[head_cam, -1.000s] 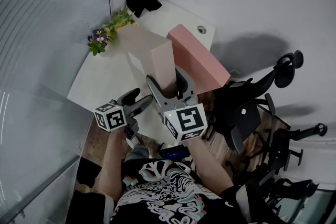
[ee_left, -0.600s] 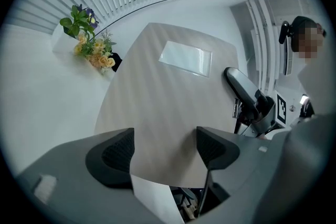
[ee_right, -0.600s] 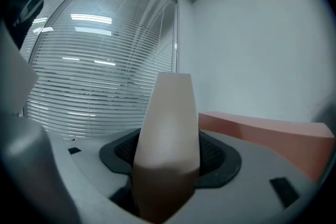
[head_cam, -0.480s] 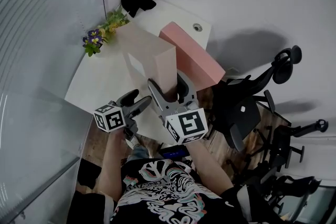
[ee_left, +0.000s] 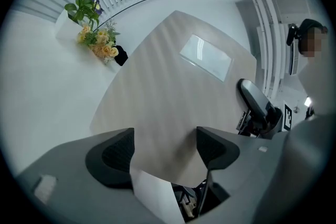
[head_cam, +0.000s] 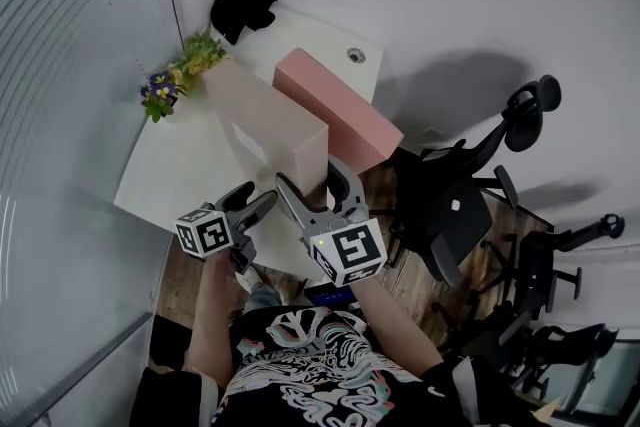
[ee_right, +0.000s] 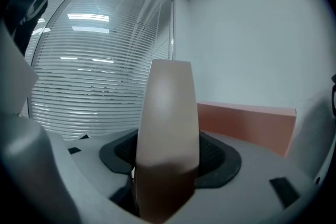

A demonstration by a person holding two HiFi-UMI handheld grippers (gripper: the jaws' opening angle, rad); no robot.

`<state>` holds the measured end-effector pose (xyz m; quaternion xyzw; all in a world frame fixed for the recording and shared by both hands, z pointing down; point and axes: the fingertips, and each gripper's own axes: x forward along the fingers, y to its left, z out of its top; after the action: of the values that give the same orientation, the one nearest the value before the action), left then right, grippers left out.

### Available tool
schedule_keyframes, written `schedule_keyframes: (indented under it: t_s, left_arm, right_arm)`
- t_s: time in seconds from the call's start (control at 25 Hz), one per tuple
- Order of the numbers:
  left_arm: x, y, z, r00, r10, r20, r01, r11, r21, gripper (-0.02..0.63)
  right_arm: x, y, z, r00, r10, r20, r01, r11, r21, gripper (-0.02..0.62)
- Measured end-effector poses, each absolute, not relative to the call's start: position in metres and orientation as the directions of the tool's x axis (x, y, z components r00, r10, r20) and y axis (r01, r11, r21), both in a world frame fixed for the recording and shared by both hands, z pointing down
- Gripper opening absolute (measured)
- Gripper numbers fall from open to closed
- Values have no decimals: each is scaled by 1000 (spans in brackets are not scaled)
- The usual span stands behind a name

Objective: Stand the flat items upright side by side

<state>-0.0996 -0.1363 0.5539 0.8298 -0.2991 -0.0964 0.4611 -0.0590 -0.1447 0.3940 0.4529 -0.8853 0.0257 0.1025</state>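
Right gripper: clamped on upright beige box.
Left gripper: released, facing that box's broad side.
Pink box: upright just beside it, on white table.

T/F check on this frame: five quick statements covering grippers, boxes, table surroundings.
1. The right gripper is clamped on the narrow edge of the beige box. True.
2. The left gripper holds the pink box. False: its jaws stand apart and empty, facing the beige box's broad face.
3. The pink box lies flat on the table. False: it stands on edge beside the beige box.
4. Flowers sit at the table's left edge in the head view. True.
5. A black office chair stands right of the table. True.
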Motion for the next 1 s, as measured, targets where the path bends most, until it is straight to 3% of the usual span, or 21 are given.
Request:
schedule_keyframes:
  t_s: [1.0]
  left_arm:
    - [-88, -138, 561, 768, -633, 99, -389, -338, 857, 347]
  right_arm:
    - [-19, -116, 468, -554, -740, 382, -795, 606, 19, 301]
